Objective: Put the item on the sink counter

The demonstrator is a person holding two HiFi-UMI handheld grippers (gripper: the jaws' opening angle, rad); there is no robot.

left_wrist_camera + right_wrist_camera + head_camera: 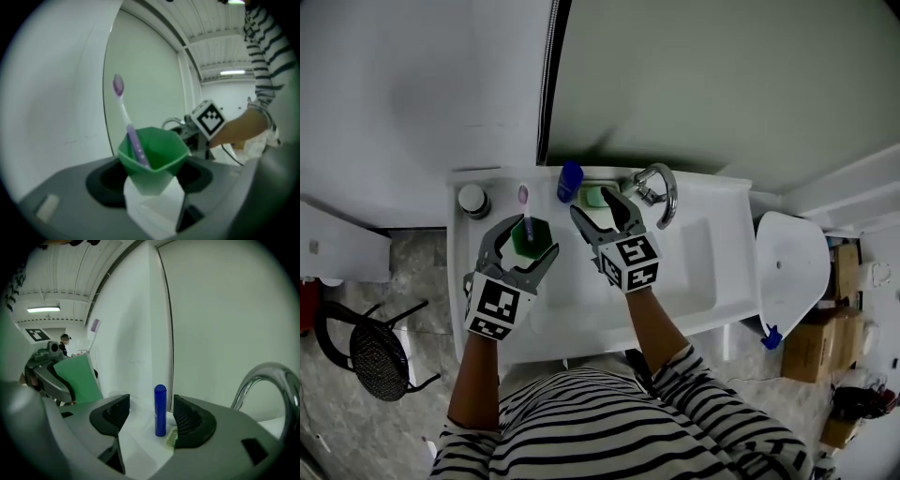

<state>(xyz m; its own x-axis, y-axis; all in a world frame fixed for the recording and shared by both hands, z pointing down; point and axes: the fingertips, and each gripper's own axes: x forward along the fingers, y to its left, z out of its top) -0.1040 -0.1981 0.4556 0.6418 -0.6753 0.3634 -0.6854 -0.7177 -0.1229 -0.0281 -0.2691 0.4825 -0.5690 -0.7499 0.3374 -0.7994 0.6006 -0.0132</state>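
A green cup (530, 239) with a purple toothbrush (523, 196) standing in it is at the left of the white sink counter (572, 309). My left gripper (525, 244) is around it. In the left gripper view the dark pads sit against both sides of the cup (154, 154), and the toothbrush (124, 112) leans left. Whether the cup's base rests on the counter is hidden. My right gripper (592, 202) is open and empty. A blue tube (160, 411) stands upright beyond its fingers (190, 420), untouched, against the back wall (570, 180).
A chrome faucet (661, 192) curves over the basin (698, 272) to the right. A green soap piece (597, 197) lies by the tube. A round white jar (473, 200) sits at the counter's back left. A toilet (792, 258), cardboard boxes (816, 347) and a black stool (375, 347) flank the sink.
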